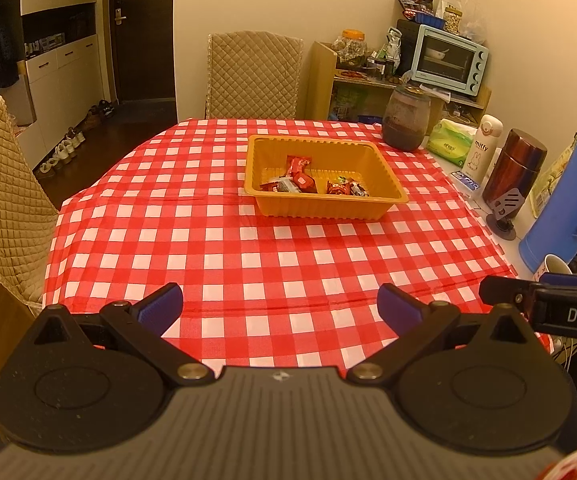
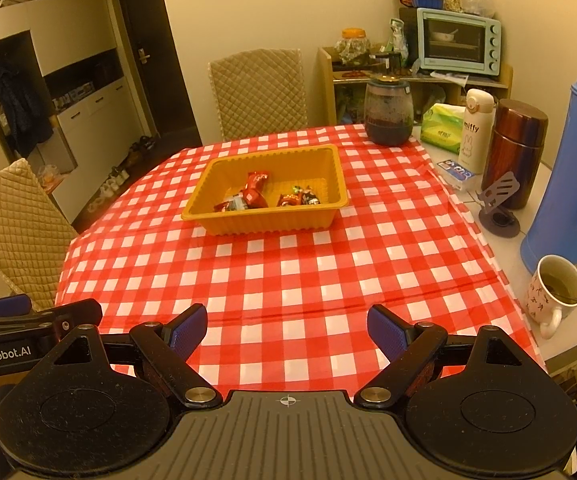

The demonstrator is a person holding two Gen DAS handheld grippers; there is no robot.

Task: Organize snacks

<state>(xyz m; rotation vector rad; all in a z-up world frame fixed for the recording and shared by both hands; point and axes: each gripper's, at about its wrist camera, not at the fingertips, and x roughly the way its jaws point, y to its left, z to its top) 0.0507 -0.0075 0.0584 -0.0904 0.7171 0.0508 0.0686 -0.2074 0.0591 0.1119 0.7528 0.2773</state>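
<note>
An orange plastic tray point(image 1: 384, 168) point(image 2: 336, 172) sits on the red-and-white checked tablecloth, toward the far side. Several red and dark wrapped snacks point(image 1: 302, 178) point(image 2: 254, 194) lie inside it. My left gripper point(image 1: 280, 308) is open and empty, low over the near edge of the table. My right gripper point(image 2: 287, 330) is open and empty, also at the near edge, to the right of the left one. Each gripper's side shows at the edge of the other's view.
Along the table's right edge stand a dark glass jar point(image 2: 388, 112), a tissue pack point(image 2: 442, 128), a white bottle point(image 2: 476, 128), a brown flask point(image 2: 514, 152), a blue thermos point(image 2: 568, 168) and a mug point(image 2: 554, 292). Quilted chairs stand at the far side point(image 2: 258, 92) and left point(image 2: 12, 224).
</note>
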